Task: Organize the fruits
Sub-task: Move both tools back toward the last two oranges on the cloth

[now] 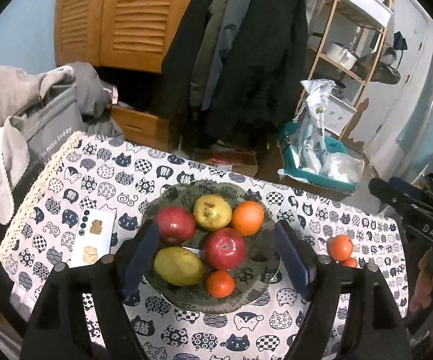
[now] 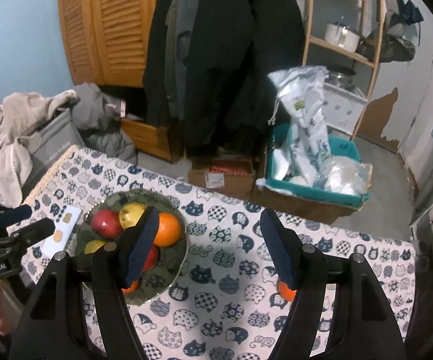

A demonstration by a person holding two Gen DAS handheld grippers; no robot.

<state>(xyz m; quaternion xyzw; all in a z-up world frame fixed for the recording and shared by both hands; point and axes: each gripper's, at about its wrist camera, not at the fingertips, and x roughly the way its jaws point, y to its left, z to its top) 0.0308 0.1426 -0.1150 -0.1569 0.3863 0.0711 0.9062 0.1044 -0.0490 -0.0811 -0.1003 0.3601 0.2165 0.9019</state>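
A dark patterned plate (image 1: 255,288) sits on the cat-print cloth and holds several fruits: two red apples (image 1: 225,249), a yellow pear (image 1: 212,212), an orange (image 1: 247,218), a yellow-green mango (image 1: 179,266) and a small tangerine (image 1: 220,283). My left gripper (image 1: 216,225) hovers above the plate, open, touching no fruit. Two tangerines (image 1: 340,247) lie on the cloth right of the plate. My right gripper (image 2: 210,213) is open and empty above the cloth, right of the plate (image 2: 156,282). One tangerine (image 2: 285,292) peeks out behind its right finger.
A white phone (image 1: 93,237) lies left of the plate. A grey bin with towels (image 1: 36,126) stands past the table's left corner. Beyond the far edge are hanging coats (image 1: 240,60), a cardboard box (image 2: 221,174), a teal bin of bags (image 2: 315,162) and a wooden shelf (image 2: 342,45).
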